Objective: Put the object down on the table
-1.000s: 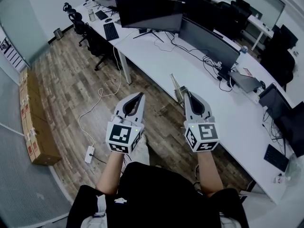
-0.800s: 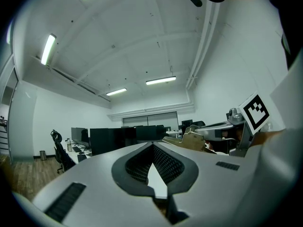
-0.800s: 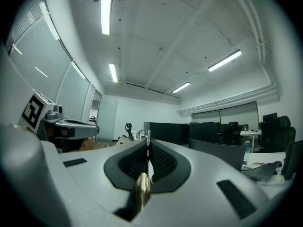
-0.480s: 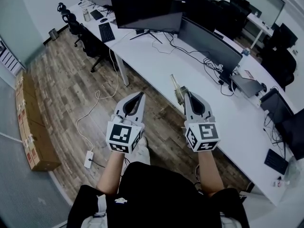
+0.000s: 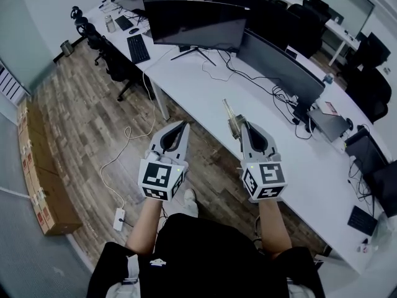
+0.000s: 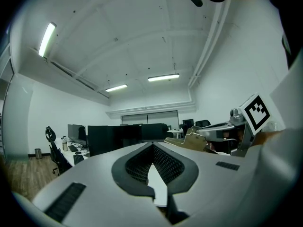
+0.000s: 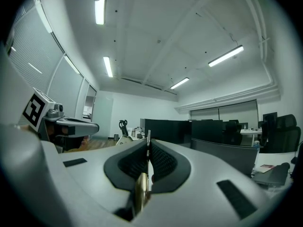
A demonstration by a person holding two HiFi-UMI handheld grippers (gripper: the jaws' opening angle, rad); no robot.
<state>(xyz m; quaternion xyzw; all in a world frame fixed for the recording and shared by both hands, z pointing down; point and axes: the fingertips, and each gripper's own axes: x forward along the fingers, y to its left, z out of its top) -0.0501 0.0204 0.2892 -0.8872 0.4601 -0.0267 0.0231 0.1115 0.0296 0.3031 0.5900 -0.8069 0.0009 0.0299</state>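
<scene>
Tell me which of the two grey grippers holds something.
The right gripper: it is shut on a thin brass-and-silver metal tool, while the left gripper is shut on nothing.

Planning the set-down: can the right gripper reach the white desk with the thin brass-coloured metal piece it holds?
Likely yes. The right gripper, shut on the metal piece, is at the near edge of the white desk; the desktop ahead looks bare, with cables and black monitors farther back.

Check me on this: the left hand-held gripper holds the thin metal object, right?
No, the right hand-held gripper holds the thin metal object, as the right gripper view shows. The left hand-held gripper is shut on nothing.
</scene>
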